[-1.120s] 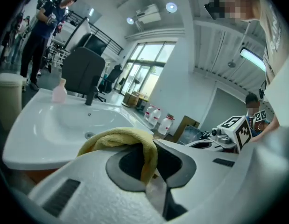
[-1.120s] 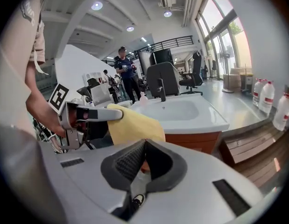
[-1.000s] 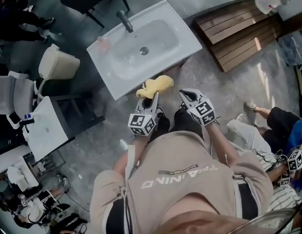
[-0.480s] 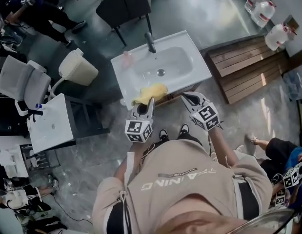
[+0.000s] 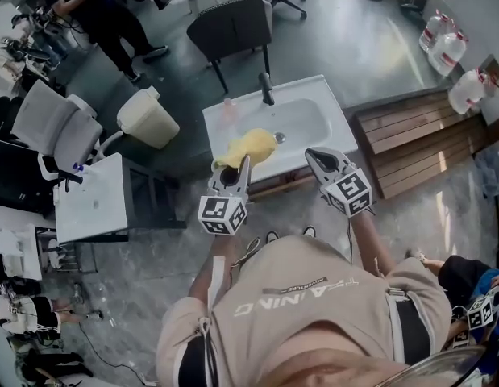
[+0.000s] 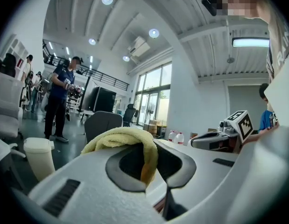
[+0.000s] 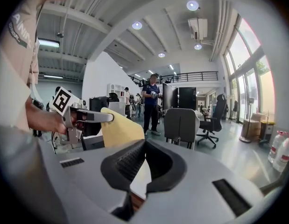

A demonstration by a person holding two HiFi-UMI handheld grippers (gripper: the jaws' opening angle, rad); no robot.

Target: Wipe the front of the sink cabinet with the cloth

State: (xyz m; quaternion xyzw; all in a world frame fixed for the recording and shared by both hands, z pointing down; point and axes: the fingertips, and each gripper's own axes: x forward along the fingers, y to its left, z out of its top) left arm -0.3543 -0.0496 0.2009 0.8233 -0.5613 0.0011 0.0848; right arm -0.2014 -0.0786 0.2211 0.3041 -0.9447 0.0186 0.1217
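Observation:
A yellow cloth (image 5: pixel 247 146) hangs bunched from my left gripper (image 5: pixel 243 161), which is shut on it over the front rim of the white sink (image 5: pixel 309 115). In the left gripper view the cloth (image 6: pixel 118 136) drapes over the pads and is pinched between them at the left gripper (image 6: pixel 149 174). My right gripper (image 5: pixel 311 153) is shut on nothing, level with the left, above the sink's front right part. Its own view shows the right gripper (image 7: pixel 145 171) with pads together, and the left gripper (image 7: pixel 88 116) with the cloth (image 7: pixel 122 129) beside it. Below the rim the cabinet front (image 5: pixel 273 185) shows as a thin strip.
A dark faucet (image 5: pixel 266 87) stands at the sink's back. A beige bin (image 5: pixel 148 119) and a second white basin unit (image 5: pixel 92 204) are to the left, a black chair (image 5: pixel 229 27) behind, a wooden pallet (image 5: pixel 414 135) and water bottles (image 5: pixel 467 87) to the right. People stand far left.
Both grippers have risen from low by the cabinet front to above the sink's front rim, the cloth carried up with the left one. The head view has pulled higher.

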